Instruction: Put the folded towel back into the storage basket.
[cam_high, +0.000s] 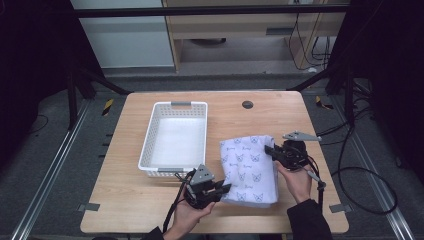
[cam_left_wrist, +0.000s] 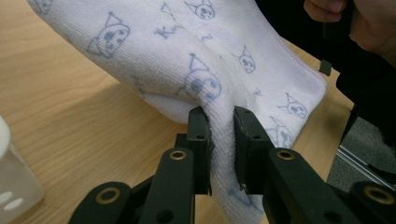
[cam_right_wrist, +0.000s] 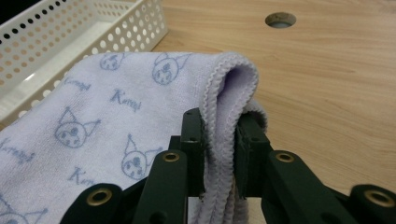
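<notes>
**Both grippers clamped on the towel**

A folded white terry towel printed with blue cat faces lies on the light wooden table, just right of a white perforated plastic basket; the left gripper pinches its near corner between closed jaws; the right gripper is clamped on the stitched folded edge at its far right side.

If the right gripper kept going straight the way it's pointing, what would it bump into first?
The right gripper points left across the table and already pinches the folded towel, so it would push that first. Beyond it sits the white basket, probably next, though depth is hard to judge.
</notes>
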